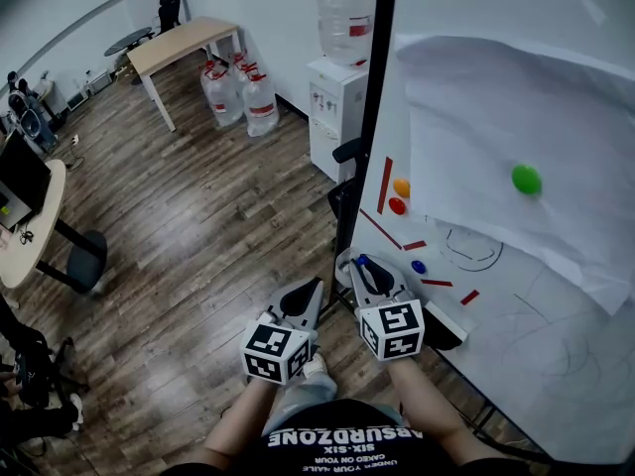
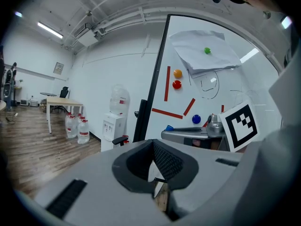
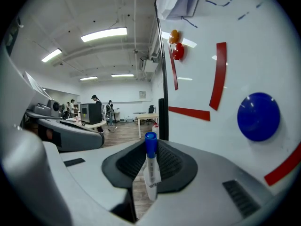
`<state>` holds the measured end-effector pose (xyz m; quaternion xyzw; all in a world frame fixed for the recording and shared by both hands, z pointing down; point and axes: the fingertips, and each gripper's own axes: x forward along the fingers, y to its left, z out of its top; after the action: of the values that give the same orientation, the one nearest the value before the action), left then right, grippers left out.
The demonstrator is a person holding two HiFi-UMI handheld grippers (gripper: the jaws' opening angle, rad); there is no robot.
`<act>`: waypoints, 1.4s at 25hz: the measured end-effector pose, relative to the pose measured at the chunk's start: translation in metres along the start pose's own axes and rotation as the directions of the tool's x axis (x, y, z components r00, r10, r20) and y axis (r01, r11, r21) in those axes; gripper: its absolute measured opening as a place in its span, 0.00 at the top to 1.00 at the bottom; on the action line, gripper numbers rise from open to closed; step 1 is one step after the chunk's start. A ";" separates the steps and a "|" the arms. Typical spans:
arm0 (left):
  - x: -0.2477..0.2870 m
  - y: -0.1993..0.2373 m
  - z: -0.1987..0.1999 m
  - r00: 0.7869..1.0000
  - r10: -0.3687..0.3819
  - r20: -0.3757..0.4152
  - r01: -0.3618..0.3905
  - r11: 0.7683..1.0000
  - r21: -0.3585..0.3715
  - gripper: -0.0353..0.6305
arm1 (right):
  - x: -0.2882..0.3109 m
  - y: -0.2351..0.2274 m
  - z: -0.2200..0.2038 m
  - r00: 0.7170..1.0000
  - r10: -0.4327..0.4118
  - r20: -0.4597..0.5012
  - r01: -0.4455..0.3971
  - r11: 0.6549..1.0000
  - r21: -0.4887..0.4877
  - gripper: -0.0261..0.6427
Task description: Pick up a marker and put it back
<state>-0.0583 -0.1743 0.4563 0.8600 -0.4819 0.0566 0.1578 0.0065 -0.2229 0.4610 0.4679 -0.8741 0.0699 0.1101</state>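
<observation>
At the whiteboard [image 1: 516,305]: a person stood by its left edge, forearms held low.
Right claw [image 3: 150,166]: pinched on a marker [image 3: 150,173], which stood upright between the ribbed pads, cap end up.
Marker from above: its blue cap [image 1: 362,262] poked out at the right claw's tip, close to the lower left part of the board (whether it touched the board could not be told).
Left claw [image 2: 155,168]: pads pressed together with nothing between them, just beside the right claw and farther from the board.
Board face: red strips, a blue magnet [image 3: 258,117], an orange magnet [image 3: 174,36] and a red magnet [image 3: 178,51]; a green magnet [image 1: 526,178] pinned a paper sheet [image 1: 496,107].
Background: a water dispenser [image 1: 337,107] stood against the wall, spare bottles [image 1: 238,92] on the wooden floor beside it.
</observation>
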 end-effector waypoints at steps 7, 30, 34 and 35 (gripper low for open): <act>-0.004 -0.002 0.000 1.000 0.000 0.003 0.000 1.000 0.001 0.94 | -0.008 0.006 0.014 0.999 0.007 0.035 -0.007 1.000 -0.007 0.86; -0.025 -0.027 -0.010 1.000 0.002 0.015 -0.003 1.000 0.016 0.94 | -0.056 0.016 0.043 0.991 0.006 0.135 -0.003 1.000 -0.023 0.86; -0.029 -0.032 -0.013 1.000 0.003 0.011 -0.003 1.000 0.016 0.94 | -0.063 0.020 0.041 0.990 0.012 0.137 -0.008 1.000 -0.029 0.86; -0.030 -0.033 -0.014 1.000 0.003 0.011 -0.003 1.000 0.017 0.94 | -0.064 0.021 0.041 0.990 0.014 0.137 -0.010 0.999 -0.030 0.86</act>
<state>-0.0458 -0.1295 0.4545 0.8608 -0.4838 0.0561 0.1478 0.0186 -0.1693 0.4048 0.4645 -0.8834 0.0253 0.0562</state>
